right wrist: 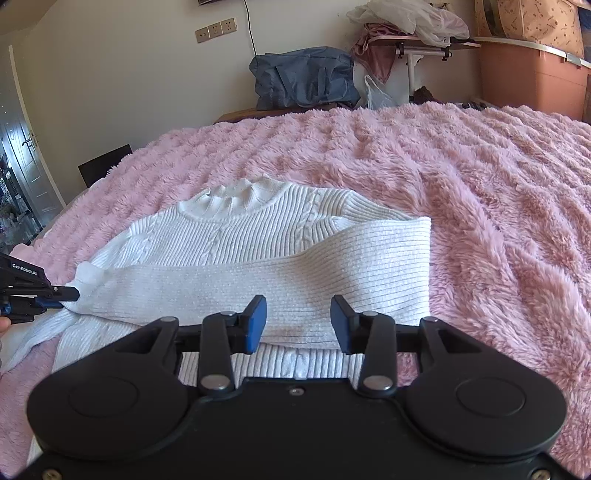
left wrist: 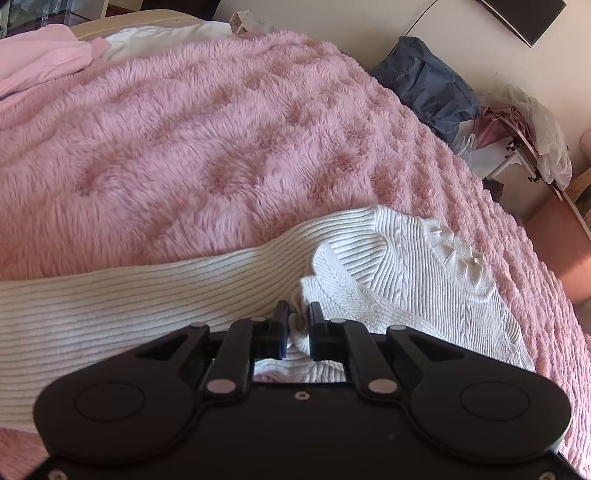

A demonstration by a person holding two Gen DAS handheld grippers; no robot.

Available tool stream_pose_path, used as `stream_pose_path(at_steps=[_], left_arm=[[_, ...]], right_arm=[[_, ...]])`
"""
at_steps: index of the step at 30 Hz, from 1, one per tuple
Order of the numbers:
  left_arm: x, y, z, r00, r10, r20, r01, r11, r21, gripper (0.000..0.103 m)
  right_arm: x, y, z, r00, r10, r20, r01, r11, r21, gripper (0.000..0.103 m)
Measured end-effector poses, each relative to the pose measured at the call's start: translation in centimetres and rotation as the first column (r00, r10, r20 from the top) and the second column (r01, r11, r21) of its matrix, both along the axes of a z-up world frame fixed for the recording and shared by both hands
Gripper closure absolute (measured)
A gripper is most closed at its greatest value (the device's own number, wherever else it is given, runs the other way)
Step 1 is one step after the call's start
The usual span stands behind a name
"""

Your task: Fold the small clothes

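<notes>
A small white ribbed knit sweater (right wrist: 258, 236) lies on the pink fluffy bedspread (right wrist: 480, 206), its ruffled collar at the far side. One sleeve (right wrist: 295, 273) is folded flat across the body. My left gripper (left wrist: 298, 325) is shut on a bunched piece of the sweater (left wrist: 388, 266) at its side; in the right wrist view the left gripper (right wrist: 70, 295) pinches the sweater's left edge. My right gripper (right wrist: 298, 317) is open and empty, hovering just above the near edge of the folded sleeve.
The pink bedspread (left wrist: 203, 140) covers the whole bed. A blue bag (right wrist: 306, 77) and a rack with clothes and plastic (right wrist: 406, 33) stand beyond the far edge. Pink storage boxes (right wrist: 532, 74) stand at the right. A pillow and pink cloth (left wrist: 55, 59) lie at the bed's head.
</notes>
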State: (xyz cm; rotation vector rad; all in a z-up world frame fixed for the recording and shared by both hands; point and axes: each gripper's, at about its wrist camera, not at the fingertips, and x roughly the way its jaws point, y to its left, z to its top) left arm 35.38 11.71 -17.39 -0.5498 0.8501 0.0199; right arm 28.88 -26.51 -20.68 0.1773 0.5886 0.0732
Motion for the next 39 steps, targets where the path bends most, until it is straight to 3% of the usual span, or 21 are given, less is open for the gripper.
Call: stream_pose_path(at_steps=[6,9,15,20,25,28,31,39], left_arm=[[-1.1,0.4,2.7,0.993,-0.023,0.119,0.027,0.999,-0.032,0.101],[-1.1,0.3,3.5,0.991,-0.033,0.131,0.031,0.999,0.019,0.101],[-1.7,1.1,3.5,0.988,0.006,0.151,-0.009,1.000,0.016,0.101],[-1.0,0.7,1.5,0.996,0.007,0.092,-0.018,0.993,0.113,0.101],[-0.3,0.1,-1.7,1.000,0.007,0.030,-0.012,0.983,0.182,0.099],[-0.4,0.2,-1.6,1.000,0.005,0.027,-0.010,0.983,0.185,0.093],[-1.0,1.0,0.0,0.999,0.011,0.044,-0.017,0.988,0.154,0.063],[-6.6,4.6,5.4,0.991,0.045,0.124,-0.064,0.986,0.153,0.058]], right_arm=[[0.2,-0.7,0.0,0.999,-0.035,0.005,0.035,0.999,-0.026,0.060],[0.6,-1.6,0.0,0.998,-0.070,0.006,0.070,0.997,-0.024,0.054],[1.4,-3.0,-0.1,0.992,-0.122,0.005,0.123,0.992,-0.026,0.054],[2.0,-3.0,0.1,0.994,-0.097,0.054,0.097,0.995,-0.015,0.054],[4.0,-2.3,-0.7,0.998,-0.063,0.013,0.063,0.998,-0.022,0.054],[5.2,-2.1,-1.9,0.995,-0.081,-0.057,0.077,0.995,-0.064,0.054],[5.5,-1.6,-2.1,0.994,-0.079,-0.073,0.071,0.991,-0.110,0.054],[3.7,3.8,2.4,0.999,0.041,0.016,-0.040,0.996,-0.075,0.051]])
